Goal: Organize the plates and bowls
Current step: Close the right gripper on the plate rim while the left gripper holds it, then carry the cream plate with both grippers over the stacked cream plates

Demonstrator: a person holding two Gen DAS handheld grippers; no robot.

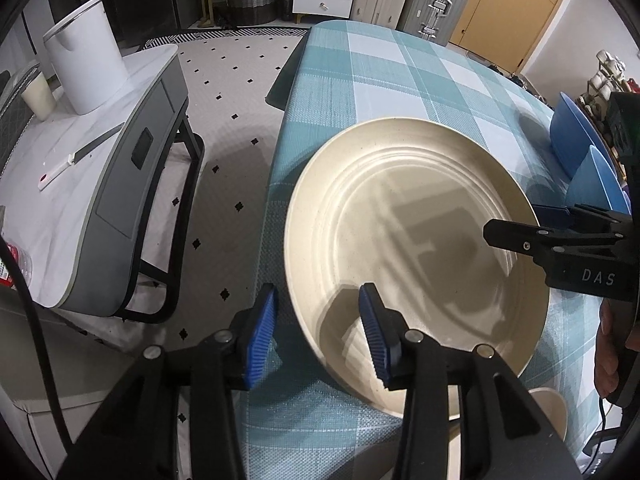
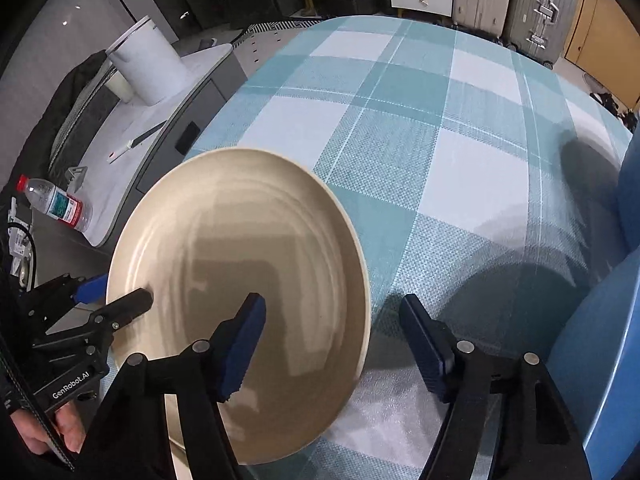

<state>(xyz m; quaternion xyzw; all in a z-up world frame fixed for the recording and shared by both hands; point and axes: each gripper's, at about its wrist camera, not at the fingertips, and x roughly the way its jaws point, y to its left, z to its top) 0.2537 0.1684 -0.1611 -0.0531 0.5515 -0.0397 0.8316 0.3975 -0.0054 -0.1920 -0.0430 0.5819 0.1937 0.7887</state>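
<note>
Checked table [image 2: 460, 168], edge close. Both jaws open astride beige plate [image 1: 420, 220] rim, gripping nothing. I could nudge it off.

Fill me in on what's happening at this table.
A person holding two grippers is sorting dishes on a teal checked tablecloth. The left gripper straddles the near rim of a large beige plate, its fingers not pressing on it. The right gripper straddles the plate's opposite rim, also open. Blue dishes stand at the table's right side.
</note>
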